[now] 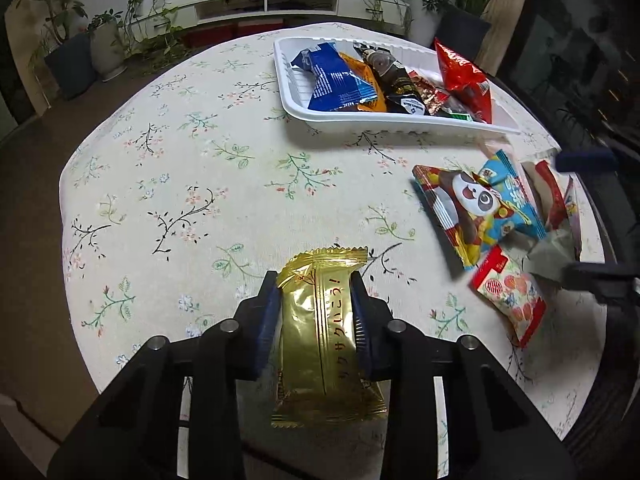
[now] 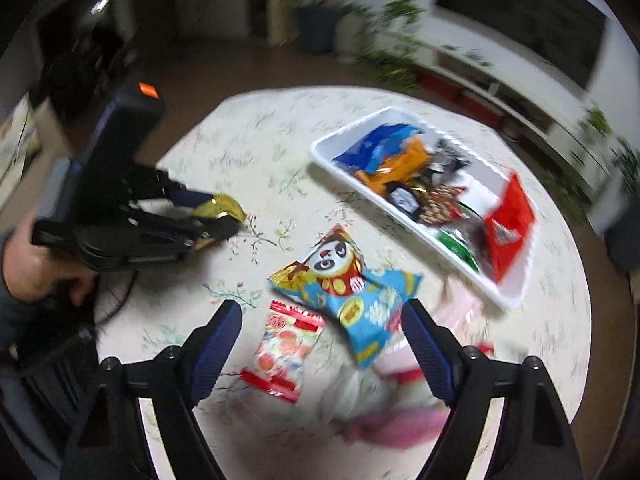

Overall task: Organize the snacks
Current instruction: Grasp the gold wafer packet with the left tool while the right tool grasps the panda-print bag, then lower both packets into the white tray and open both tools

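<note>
Where the flowered tablecloth [image 1: 192, 168] covers the round table, the stock reads as follows.

Left gripper [image 1: 316, 304]: fingers closed on a gold snack packet [image 1: 320, 332], blue pads pressing its two long sides; the packet is carried above the cloth, its crimped end pointing away from the camera. The right wrist view shows the same gripper [image 2: 224, 216] at the left, gold wrapper [image 2: 226, 206] between its tips.

Right gripper [image 2: 322, 344]: fingers spread wide, nothing between them, poised over the loose pile.

White tray [image 1: 384, 120], far side of the table: holds a blue packet [image 1: 340, 80], an orange packet partly under it, a dark packet [image 1: 396, 80], small foil-wrapped pieces, and a red packet [image 1: 466, 80] leaning on the right end.

Loose pile, near the tray, on the cloth: a panda packet [image 1: 460, 208], a light blue packet [image 1: 508, 204] overlapping it, a white packet with red ends [image 1: 510, 296] just beside them, and further wrappers at the table edge, too blurred to sort.

Background: potted plants [image 1: 104, 40] and a low white shelf [image 1: 268, 4].
</note>
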Available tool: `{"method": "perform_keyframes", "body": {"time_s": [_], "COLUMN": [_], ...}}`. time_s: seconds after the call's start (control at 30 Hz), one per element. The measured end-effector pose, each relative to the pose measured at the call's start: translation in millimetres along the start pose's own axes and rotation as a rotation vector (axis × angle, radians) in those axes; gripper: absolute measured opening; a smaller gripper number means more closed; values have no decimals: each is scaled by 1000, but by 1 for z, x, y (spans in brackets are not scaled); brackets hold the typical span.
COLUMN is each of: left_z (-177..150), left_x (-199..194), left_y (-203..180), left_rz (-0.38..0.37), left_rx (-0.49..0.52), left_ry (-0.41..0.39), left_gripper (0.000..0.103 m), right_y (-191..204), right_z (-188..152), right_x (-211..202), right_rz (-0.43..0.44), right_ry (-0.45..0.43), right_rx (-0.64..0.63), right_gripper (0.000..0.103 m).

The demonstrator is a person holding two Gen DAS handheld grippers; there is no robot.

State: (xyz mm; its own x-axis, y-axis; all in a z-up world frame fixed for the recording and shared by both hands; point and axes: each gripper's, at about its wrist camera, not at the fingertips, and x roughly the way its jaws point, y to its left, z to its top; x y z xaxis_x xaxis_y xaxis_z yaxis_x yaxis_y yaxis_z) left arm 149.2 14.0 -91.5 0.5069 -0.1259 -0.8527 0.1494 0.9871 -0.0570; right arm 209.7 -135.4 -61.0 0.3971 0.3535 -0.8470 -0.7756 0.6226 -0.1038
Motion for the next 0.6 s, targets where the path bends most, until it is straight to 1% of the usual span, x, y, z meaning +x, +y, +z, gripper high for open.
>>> {"method": "perform_keyframes", "body": {"time_s": [0.1,0.13,0.17,0.2,0.43,0.53,0.6], "left_z": [-3,-4,-5,-5,-8,-7,-7], "left_x": [-2,-3,-3,-4,-8,-8,-9], "left_y": [0,1,1,2,5,6,6], "left_rz": [-8,-12,-15,-18,-51,-60,-66], "left_rx": [9,10,11,12,0,-2,-3], "left_ry": [-5,-7,-8,-9,-16,-16,-16], "left_gripper": [31,30,30,30,30,30,30], "right_y": [-2,-4,-7,-8,-10,-9,-10], "right_z": [9,12,14,16,24,26,27], "right_x": [19,26,32,36,64,76,81], "right_rz": [-13,-6,1,3,22,15,28], "right_ry": [66,92,111,125,231,281,303], "right_rx": [-98,-116,-123,-129,-208,-235,-240], "right_gripper": [84,80,76,76,75,75,71]}}
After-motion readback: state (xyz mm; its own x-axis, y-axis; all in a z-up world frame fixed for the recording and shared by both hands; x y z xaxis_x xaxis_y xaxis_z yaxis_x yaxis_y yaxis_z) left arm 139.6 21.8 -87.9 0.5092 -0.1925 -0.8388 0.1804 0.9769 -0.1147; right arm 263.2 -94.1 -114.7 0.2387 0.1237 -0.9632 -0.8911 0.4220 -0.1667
